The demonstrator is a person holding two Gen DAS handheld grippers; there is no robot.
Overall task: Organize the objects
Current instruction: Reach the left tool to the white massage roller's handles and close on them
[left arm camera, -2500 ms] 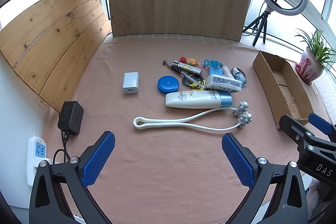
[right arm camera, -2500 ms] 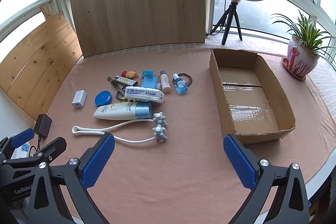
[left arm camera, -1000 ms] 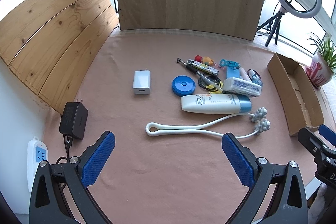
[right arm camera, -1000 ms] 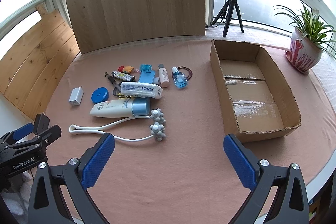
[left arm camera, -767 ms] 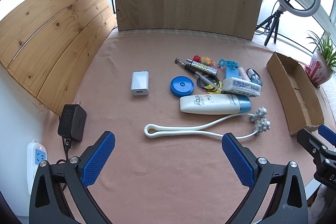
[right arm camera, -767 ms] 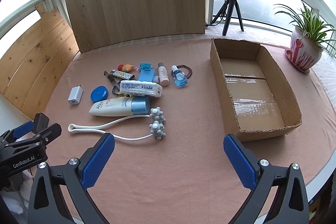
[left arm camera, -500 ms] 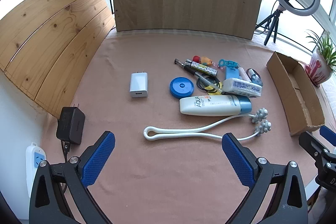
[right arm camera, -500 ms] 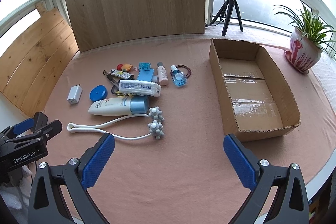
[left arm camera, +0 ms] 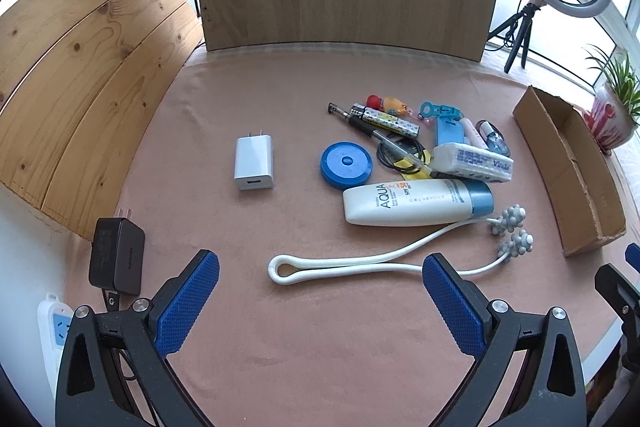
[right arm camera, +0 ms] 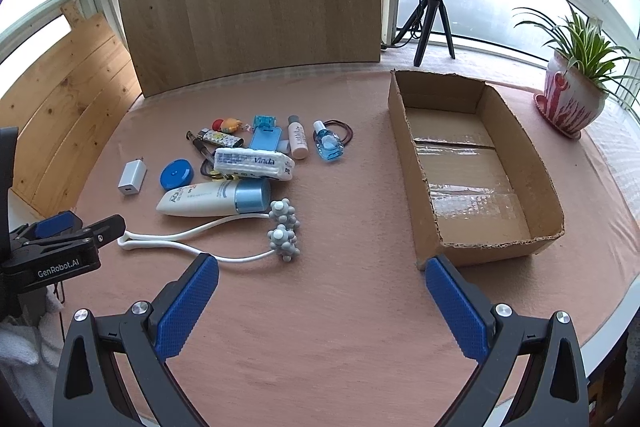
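You have a white sunscreen tube lying flat beside a white looped massage roller and a tissue pack. The open cardboard box sits well apart, empty.

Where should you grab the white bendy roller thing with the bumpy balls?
Probably the white massager by its looped handle end, coming straight down. There the two thin arms lie close together on bare cloth, so open jaws can straddle them. The ball end sits beside the AQUA tube.

"AQUA" on the tube, "Vinda" on the tissue pack, "GenRobot.AI" on the left gripper
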